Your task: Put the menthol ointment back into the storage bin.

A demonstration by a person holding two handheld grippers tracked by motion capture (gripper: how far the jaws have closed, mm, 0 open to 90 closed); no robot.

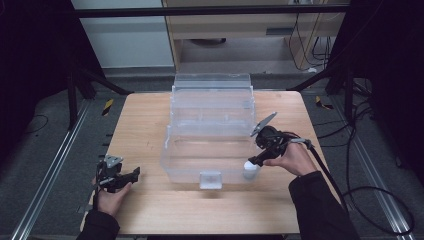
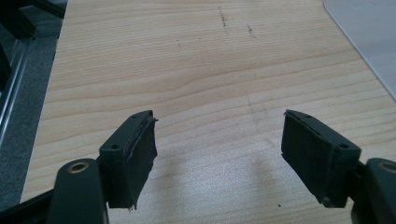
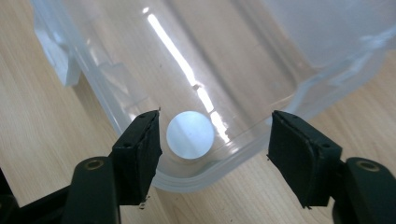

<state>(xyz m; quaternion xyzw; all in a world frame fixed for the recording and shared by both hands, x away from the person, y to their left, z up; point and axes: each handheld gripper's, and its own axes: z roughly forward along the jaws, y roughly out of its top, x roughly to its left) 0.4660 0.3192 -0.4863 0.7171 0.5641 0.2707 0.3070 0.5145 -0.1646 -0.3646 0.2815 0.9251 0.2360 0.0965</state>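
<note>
Right tool [image 3: 215, 140] poised over near corner of clear plastic bin [image 1: 210, 145], jaws apart, straddling curved rim; small white round cap [image 3: 190, 136] just ahead between jaws, inside bin wall. Left tool [image 2: 219, 140] low over bare pale wood-grain desk [image 2: 187, 70], jaws wide apart, gripping nothing, bin edge off ahead-right. Grey carpet and dark frame legs beyond desk edges.

Both the left gripper [image 1: 131, 176] and right gripper [image 1: 251, 162] have fingers [image 2: 132, 156] spread apart.
</note>
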